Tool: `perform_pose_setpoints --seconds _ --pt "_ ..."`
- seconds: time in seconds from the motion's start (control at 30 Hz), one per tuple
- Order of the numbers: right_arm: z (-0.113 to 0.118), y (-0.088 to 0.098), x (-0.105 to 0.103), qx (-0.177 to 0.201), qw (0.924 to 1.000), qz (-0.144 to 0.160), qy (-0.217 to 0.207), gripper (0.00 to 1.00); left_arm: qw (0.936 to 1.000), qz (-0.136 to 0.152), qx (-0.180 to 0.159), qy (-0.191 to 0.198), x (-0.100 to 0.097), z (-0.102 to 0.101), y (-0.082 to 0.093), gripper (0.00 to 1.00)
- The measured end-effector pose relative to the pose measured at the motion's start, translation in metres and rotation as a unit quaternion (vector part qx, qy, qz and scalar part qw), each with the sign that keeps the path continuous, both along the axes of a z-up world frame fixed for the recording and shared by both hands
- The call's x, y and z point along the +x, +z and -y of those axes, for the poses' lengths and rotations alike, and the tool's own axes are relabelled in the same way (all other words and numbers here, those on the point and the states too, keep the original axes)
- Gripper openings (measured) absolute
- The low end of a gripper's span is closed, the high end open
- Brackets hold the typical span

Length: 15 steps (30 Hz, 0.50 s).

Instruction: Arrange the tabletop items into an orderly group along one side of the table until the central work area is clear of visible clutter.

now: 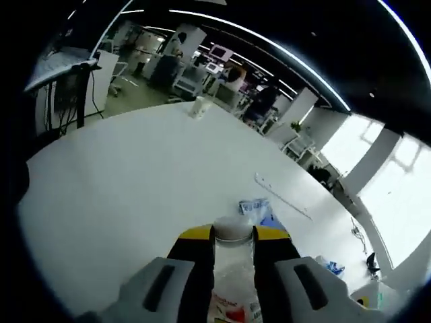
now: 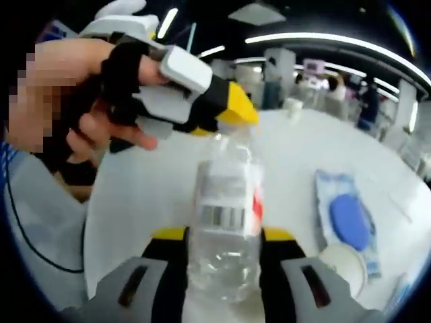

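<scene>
Both grippers hold one clear plastic bottle (image 2: 227, 222) above the white table (image 1: 135, 195). The right gripper (image 2: 224, 237) clamps its lower body, jaws pressed to either side of it. The left gripper (image 1: 234, 235) has closed on the top end, yellow tips flanking the white cap (image 1: 232, 229); in the right gripper view it comes in from the upper left, held by a gloved hand (image 2: 101, 101).

Near the bottle lie a blue packet (image 2: 347, 219) and a white cup (image 2: 345, 266), just beside each other. A thin strip (image 1: 283, 196) lies further off, and a small clear cup (image 1: 197, 108) stands at the far edge, well apart from the rest.

With two grips on one thin-walled bottle, I'd say one should let go before it travels, or the pair must move together so it does not twist or buckle. It looks light and easy to tip, so I would set it down upright at the chosen edge and ease the jaws open only once it stands.
</scene>
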State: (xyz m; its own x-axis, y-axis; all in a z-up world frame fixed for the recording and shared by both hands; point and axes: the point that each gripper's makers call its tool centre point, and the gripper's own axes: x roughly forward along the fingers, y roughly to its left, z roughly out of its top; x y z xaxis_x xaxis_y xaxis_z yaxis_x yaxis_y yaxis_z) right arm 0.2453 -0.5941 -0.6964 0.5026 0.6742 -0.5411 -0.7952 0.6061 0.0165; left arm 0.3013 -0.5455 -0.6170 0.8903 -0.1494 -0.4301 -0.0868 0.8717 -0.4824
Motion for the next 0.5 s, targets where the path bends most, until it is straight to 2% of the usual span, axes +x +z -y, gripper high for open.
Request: perform_pose_setpoints --seconds 0.17,0.3,0.5 --pt "-0.006 0.006 0.020 0.019 0.9998 0.007 -0.005 0.36 0.9978 0.032 0.058 -0.010 0.007 0.005 0.021 0.20" --pt "-0.013 0.013 0.029 0.035 0.9992 0.016 0.007 0.35 0.9920 0.061 0.110 -0.012 0.011 0.005 0.037 0.20" --pt "-0.018 0.018 0.047 0.054 0.9976 0.034 0.027 0.35 0.9858 0.086 0.142 -0.021 0.018 0.010 0.047 0.20"
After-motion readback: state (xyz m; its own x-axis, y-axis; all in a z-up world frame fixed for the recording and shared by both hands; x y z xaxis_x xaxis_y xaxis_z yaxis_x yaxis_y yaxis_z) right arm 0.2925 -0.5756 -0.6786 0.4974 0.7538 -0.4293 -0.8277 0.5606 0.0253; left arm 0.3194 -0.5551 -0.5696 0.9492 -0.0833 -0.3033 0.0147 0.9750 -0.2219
